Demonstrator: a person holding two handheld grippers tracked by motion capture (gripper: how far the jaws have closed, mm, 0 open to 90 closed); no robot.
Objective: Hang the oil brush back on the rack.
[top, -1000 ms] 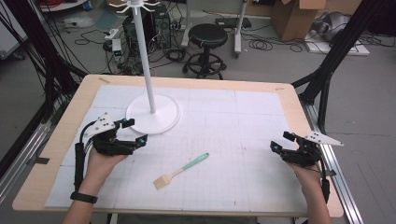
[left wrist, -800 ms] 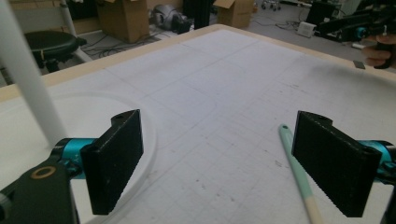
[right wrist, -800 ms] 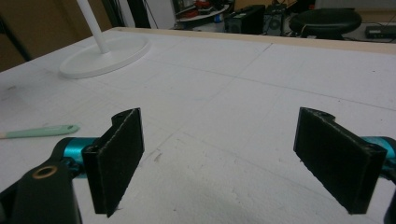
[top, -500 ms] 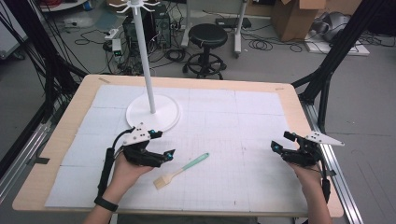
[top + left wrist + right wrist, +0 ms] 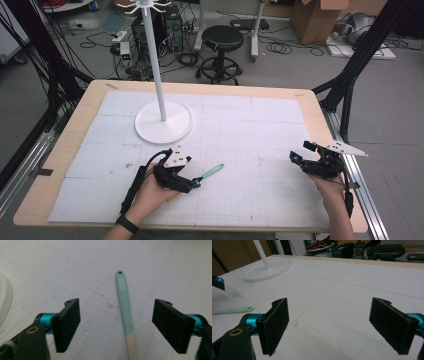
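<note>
From the high view, your left gripper (image 5: 196, 183) sits low over the near-left tabletop (image 5: 250, 130), right at the near end of the mint-green, slim-handled brush (image 5: 212, 171). Your right gripper (image 5: 295, 159) rests near the right edge, jaws released. In the left gripper view, the jaws have just been closing but aren't touching the brush handle between them. The right gripper view has the brush far left, near the white round-based stand (image 5: 268, 270).

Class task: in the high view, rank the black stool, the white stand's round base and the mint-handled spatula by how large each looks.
1. White stand's round base.
2. Black stool: its seat looks smaller, though it stands farther from the camera.
3. Mint-handled spatula, partly hidden by the left gripper.
</note>
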